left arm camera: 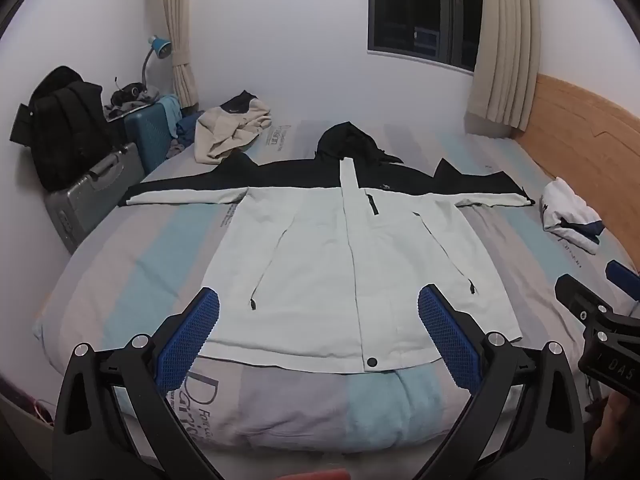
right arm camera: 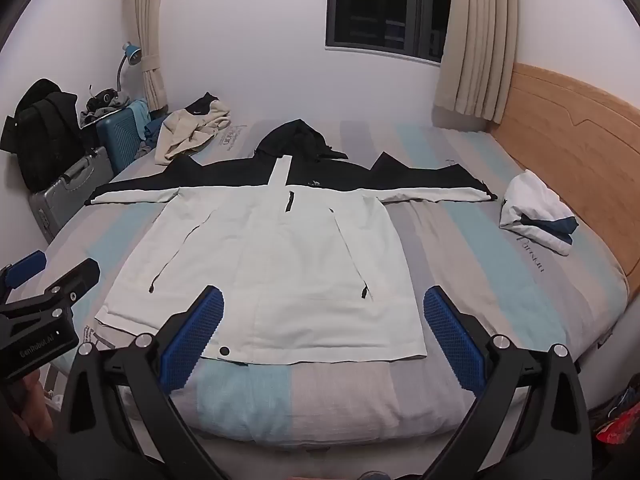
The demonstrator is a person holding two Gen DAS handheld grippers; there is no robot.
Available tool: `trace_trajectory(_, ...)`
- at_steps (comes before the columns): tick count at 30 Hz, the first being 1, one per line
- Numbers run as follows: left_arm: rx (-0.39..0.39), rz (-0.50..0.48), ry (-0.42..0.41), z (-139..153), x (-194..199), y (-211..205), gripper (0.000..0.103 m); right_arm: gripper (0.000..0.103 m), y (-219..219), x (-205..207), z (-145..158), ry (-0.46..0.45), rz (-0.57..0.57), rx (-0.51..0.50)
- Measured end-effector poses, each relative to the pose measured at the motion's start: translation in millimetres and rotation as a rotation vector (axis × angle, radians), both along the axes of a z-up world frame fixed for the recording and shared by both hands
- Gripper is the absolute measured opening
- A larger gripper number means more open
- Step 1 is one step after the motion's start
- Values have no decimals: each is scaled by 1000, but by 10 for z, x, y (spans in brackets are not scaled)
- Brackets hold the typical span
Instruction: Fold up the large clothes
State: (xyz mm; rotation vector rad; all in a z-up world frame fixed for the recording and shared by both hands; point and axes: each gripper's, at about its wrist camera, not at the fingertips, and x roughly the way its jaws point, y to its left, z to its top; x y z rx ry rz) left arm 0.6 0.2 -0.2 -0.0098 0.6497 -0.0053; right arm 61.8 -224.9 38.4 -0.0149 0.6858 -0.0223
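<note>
jacket (left arm camera: pixel 320 256): spread flat, hem at bed (left arm camera: pixel 132 280) near edge
left gripper (left arm camera: pixel 319 322): wide, empty
right gripper (right arm camera: pixel 324 320): wide, empty
tip: pinch 1 sleeve cuff, fold inward

Bedsheet lettering (left arm camera: pixel 199 399) partly hidden

Both grippers hang above the near edge of the bed (left arm camera: pixel 120 240), tilted downward toward it. The left gripper (left arm camera: pixel 318 328) has its jaws spread wide, the blue ribbed pads (left arm camera: pixel 188 340) well apart with nothing between them and touching nothing. The right gripper (right arm camera: pixel 323 330) stands the same way: jaws wide, blue pads (right arm camera: pixel 454 342) apart, gripping nothing. The two sit side by side, near each other, each one showing at the edge of the other's view. A bit of the person's left hand (right arm camera: pixel 32 408) shows under the left gripper's black body, in the right wrist view.
</note>
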Motion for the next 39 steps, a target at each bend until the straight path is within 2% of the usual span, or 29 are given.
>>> trace_trajectory(5, -27, -14, 5, -3, 58, 17, 97, 96, -16, -9, 7, -9, -3, 8)
trace_trajectory(39, -12, 6, 11, 4, -13, 12, 97, 96, -1, -16, -38, 3, -10, 2)
